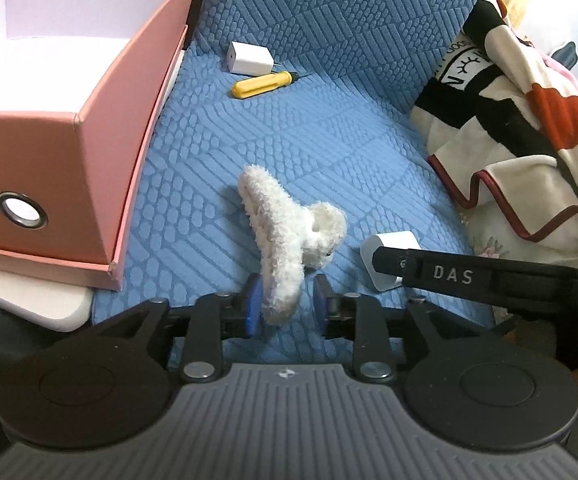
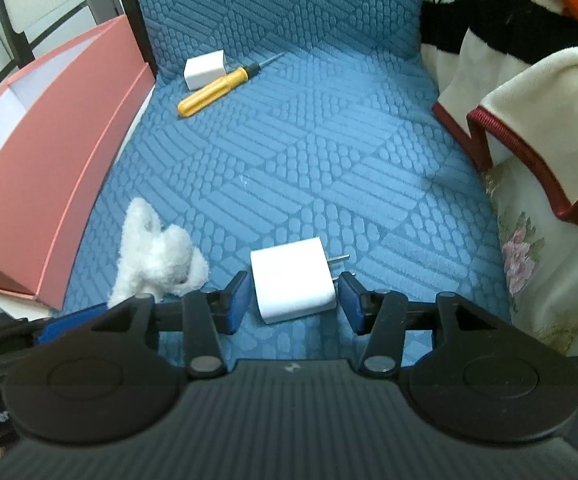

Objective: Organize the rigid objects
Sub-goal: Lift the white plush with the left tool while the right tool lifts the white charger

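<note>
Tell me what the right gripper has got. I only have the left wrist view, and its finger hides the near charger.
Observer: Nothing yet. The right gripper stands open, with one pad on each side of the white charger and neither pressing on it.
Operator: Give me the plug's direction.
Observer: Its metal prongs stick out of the side that faces right in the right wrist view, just ahead of the right pad.
Operator: Report how it lies.
Observer: It lies flat on the blue cushion, a broad face up.
</note>
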Demonstrator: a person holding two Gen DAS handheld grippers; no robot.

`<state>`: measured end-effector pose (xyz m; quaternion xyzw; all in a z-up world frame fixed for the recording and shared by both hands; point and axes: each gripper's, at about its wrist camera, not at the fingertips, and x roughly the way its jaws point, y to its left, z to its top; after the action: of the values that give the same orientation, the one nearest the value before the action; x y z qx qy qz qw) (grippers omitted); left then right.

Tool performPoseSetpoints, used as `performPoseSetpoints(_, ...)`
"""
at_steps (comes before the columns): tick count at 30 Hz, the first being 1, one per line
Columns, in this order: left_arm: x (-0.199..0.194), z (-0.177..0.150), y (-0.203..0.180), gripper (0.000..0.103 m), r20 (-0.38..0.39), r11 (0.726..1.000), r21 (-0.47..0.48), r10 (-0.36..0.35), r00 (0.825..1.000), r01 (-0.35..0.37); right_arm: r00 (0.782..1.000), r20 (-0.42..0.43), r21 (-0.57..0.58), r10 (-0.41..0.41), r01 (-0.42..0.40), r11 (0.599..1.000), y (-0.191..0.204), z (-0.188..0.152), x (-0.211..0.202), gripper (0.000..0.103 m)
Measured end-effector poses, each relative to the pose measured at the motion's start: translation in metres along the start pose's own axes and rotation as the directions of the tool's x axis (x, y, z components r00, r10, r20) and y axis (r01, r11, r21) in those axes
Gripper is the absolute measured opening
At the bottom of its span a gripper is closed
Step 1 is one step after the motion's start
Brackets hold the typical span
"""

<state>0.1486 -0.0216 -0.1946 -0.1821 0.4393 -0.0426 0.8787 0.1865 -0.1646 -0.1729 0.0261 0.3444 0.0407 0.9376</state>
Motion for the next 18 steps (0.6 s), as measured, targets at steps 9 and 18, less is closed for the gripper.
performPoseSetpoints(9,0.006,-0.001,-0.004,0.053,0.007,1.0,0.02,0.006,1.0,-0.006,0.998,0.054,0.015,0.024,-0.024,1.0,-0.006,0.007,-0.002,0.06)
performPoseSetpoints(18,0.01,0.0,-0.007,0.054,0.023,0.999,0.038,0.013,1.0,-0.014,1.0,0.029,-0.06,0.006,-0.004,0.998,0.005,0.005,0.007,0.054)
